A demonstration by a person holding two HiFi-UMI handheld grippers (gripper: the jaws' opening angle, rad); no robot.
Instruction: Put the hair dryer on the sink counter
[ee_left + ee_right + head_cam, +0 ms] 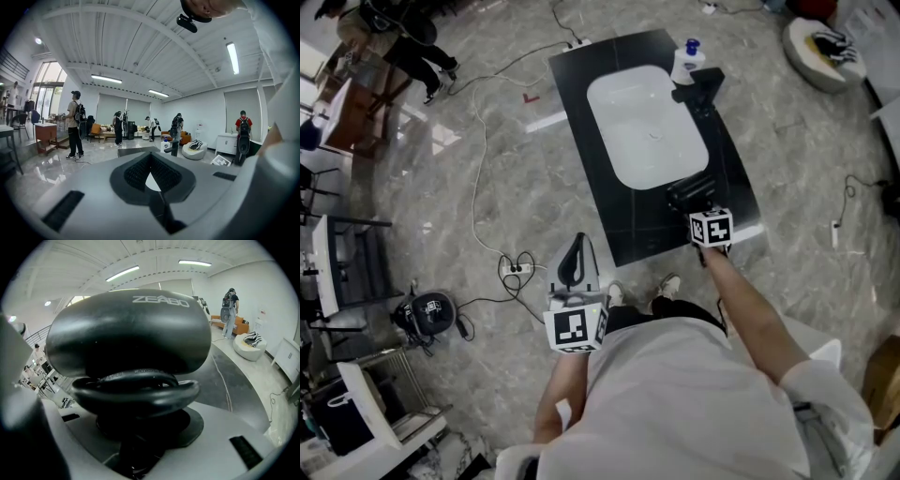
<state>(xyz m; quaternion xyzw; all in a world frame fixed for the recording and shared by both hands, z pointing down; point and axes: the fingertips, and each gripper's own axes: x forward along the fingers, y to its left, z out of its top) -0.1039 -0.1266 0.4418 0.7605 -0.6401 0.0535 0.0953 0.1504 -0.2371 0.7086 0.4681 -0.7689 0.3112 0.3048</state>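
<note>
A black hair dryer (689, 190) is over the near right part of the black sink counter (741, 178), beside the white basin (647, 127). My right gripper (701, 211) is shut on it. In the right gripper view the dryer's body (131, 329) fills the frame, with its coiled cord (136, 387) bunched beneath. Whether the dryer touches the counter I cannot tell. My left gripper (574, 246) hangs over the floor left of the counter's near corner. Its fingertips meet with nothing between them, and it (152, 176) faces out into the room.
A black faucet (698, 89) and a white bottle with a blue cap (687, 58) stand at the counter's far right. Cables and a power strip (517, 268) lie on the floor to the left. A round black device (427, 312) sits farther left. People stand across the room.
</note>
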